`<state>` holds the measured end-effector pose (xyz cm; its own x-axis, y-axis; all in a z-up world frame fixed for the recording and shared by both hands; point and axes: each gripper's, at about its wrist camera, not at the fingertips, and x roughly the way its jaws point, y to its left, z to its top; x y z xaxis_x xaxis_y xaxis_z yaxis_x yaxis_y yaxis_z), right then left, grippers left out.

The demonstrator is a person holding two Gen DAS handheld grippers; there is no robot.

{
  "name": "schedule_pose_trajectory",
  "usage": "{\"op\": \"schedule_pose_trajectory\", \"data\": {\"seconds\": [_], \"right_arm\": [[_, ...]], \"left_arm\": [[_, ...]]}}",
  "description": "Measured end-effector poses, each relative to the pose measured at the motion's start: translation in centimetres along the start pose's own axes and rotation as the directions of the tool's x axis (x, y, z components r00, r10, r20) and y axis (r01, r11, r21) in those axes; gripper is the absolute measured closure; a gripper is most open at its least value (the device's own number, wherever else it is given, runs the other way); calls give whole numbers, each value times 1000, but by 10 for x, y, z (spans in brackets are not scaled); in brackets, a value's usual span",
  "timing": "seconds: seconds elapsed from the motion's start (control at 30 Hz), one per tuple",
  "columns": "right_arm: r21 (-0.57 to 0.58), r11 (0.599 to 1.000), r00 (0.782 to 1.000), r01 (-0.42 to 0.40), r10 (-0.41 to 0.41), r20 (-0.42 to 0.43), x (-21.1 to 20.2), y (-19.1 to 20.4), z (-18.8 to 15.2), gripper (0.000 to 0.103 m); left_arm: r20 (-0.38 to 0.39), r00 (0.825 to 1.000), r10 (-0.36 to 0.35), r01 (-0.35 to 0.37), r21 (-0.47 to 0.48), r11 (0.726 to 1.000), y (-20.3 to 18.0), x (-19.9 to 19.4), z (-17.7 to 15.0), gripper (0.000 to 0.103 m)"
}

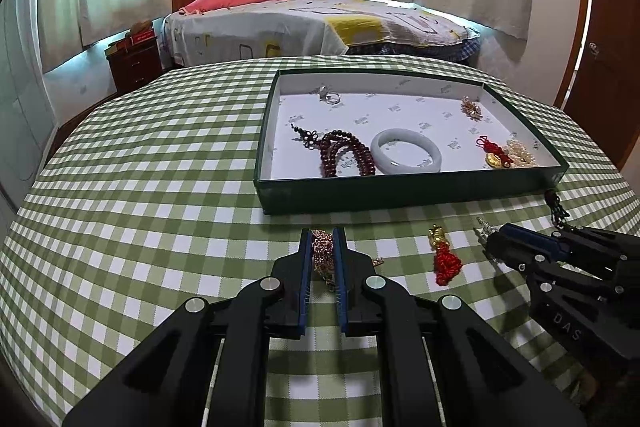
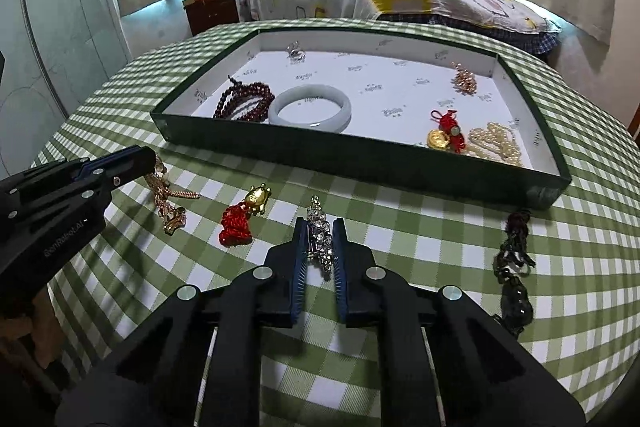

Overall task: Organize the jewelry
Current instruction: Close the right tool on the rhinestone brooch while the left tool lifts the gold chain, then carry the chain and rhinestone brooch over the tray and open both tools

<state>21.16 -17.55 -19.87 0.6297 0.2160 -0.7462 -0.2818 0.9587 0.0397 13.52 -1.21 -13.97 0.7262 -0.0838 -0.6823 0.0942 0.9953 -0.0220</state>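
Two grippers I ran were clamped: left gripper (image 1: 323, 247) on a gold chain (image 1: 322, 253), right gripper (image 2: 319, 239) on a crystal brooch (image 2: 320, 239), both just before the green tray (image 2: 360, 163).

bangle (image 1: 406, 151) in tray (image 1: 404, 193), bed (image 1: 320, 23) behind table (image 1: 160, 167)

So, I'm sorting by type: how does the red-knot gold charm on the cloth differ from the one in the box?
The charm on the cloth lies outside the green box, alone between the two tongs; the charm in the box lies inside, right beside the pearl strand. The first lies with its gold piece farther from the cameras than its knot, the second with it nearer. Both pair a red knot with a gold piece.
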Motion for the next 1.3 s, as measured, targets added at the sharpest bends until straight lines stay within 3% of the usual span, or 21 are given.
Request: {"op": "schedule_pose_trajectory", "data": {"seconds": [0.73, 1.3], "right_arm": [[38, 999, 995, 23, -27, 101, -43, -13, 8, 90], [51, 998, 975, 42, -52, 218, -78, -30, 45, 90]], "left_arm": [[95, 995, -11, 6, 53, 999, -17, -31, 16, 92], [212, 976, -58, 52, 33, 998, -16, -61, 67, 92]]}}
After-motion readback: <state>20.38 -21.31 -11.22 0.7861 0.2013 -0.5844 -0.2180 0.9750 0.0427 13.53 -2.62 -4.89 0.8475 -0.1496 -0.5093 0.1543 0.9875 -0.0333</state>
